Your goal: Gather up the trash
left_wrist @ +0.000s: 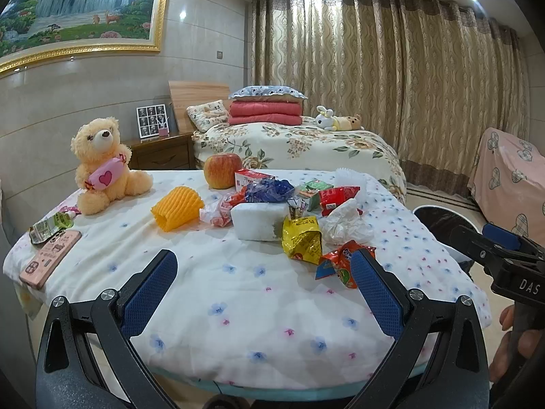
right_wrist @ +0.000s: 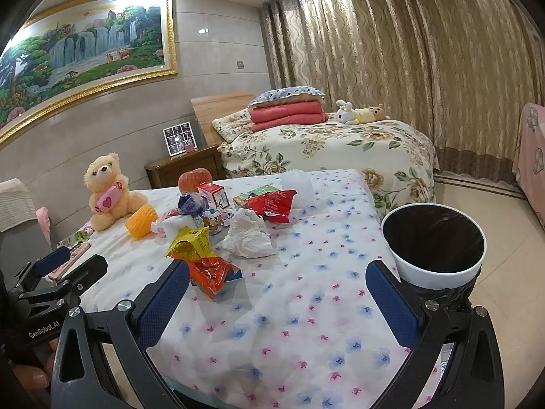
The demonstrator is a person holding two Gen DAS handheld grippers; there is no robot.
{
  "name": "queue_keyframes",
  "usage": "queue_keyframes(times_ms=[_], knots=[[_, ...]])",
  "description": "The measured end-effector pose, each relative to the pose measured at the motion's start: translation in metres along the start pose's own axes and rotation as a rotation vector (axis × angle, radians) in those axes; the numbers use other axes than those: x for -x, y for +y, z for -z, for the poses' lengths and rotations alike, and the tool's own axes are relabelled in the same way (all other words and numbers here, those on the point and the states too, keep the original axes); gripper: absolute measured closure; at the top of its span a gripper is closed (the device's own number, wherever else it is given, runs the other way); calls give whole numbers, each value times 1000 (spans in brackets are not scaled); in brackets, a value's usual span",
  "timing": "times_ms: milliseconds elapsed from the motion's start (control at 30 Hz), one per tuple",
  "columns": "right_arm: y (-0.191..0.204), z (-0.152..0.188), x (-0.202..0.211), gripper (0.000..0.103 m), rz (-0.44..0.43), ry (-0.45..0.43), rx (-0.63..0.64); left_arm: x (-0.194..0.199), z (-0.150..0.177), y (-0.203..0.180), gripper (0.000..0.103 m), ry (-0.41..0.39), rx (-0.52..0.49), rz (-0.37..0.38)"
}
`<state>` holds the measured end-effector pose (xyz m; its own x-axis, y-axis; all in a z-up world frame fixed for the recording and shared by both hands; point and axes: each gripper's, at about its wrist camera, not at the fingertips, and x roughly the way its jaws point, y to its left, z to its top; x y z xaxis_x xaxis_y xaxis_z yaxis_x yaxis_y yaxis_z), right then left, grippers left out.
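Right wrist view: both our right tool (right_wrist: 277,293) and left tool (left_wrist: 264,288) hang spread wide, empty. The orange snack wrapper (right_wrist: 213,277) lies on the desk (right_wrist: 306,323), left of the trash bin (right_wrist: 434,245); we should pinch its crumpled edge.

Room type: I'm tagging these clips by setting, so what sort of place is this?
Most likely a home bedroom: a made bed with folded quilts, a wooden nightstand beside it, and full-length curtains behind.

Glossy foil wrapper (right_wrist: 190,243), crumpled paper tissue (right_wrist: 248,235), matt cotton tablecloth (right_wrist: 306,306).
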<state>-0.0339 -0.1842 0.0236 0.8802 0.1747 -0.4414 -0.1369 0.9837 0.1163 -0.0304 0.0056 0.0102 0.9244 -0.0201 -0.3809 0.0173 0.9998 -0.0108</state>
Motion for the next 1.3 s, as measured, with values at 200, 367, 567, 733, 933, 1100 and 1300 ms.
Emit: queue_keyframes(times_ms=[200,367,567,733,933,1100,1300], knots=[[1,0,0,0,-3,0,-2,0,0,0,0,1,0,0],[3,1,0,0,-5,0,-1,0,0,0,0,-1,1,0],[3,2,0,0,-6,1,-2,0,0,0,0,0,0,-1],[5,3,-2,0,-17,8,-7,-2,3,1,0,13,5,1],[7,8,-11,0,-63,42,-9,-12,7,8,0,52,21,-15],[13,12,-24,0,-119,85,4,-25,10,22,0,95,44,-34],[18,13,-42,0,-166,135,18,-41,12,32,0,137,58,-35]])
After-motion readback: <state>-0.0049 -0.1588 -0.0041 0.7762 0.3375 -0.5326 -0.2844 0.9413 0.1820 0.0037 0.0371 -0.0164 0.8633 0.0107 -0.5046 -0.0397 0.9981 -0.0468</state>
